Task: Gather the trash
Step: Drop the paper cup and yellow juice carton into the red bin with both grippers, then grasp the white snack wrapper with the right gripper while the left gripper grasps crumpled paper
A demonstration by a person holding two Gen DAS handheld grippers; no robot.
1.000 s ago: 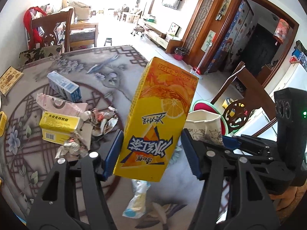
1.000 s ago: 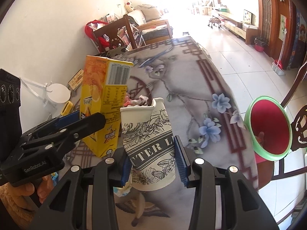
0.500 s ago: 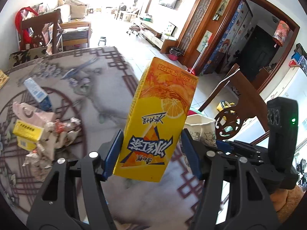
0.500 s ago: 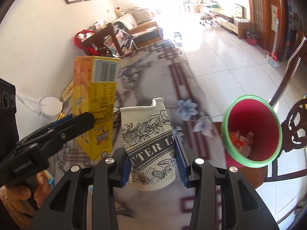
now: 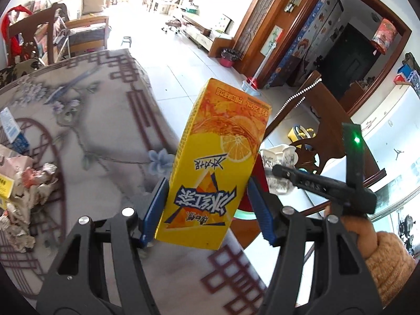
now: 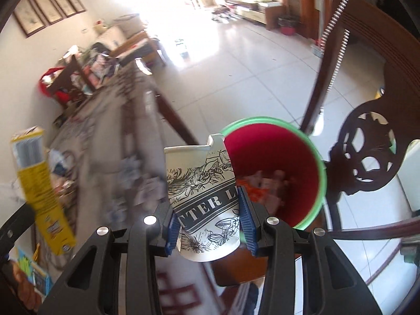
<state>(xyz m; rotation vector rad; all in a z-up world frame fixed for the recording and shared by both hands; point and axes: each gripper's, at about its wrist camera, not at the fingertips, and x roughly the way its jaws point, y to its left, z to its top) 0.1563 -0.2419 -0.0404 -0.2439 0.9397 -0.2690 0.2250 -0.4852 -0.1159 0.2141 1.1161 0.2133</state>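
Your right tongs (image 6: 210, 229) pinch the paper cup (image 6: 203, 197) at the red bin's (image 6: 319, 162) rim; left tongs (image 5: 207, 216) pinch the yellow carton (image 5: 215, 165) over the desk (image 5: 105, 131) edge. Bin holds scraps; wrappers (image 5: 23, 197) remain on the desk.

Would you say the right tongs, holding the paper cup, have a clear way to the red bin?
Probably yes: the right tongs grip the paper cup just beside the red bin, whose mouth is open and unobstructed; only the chair stands beyond it.
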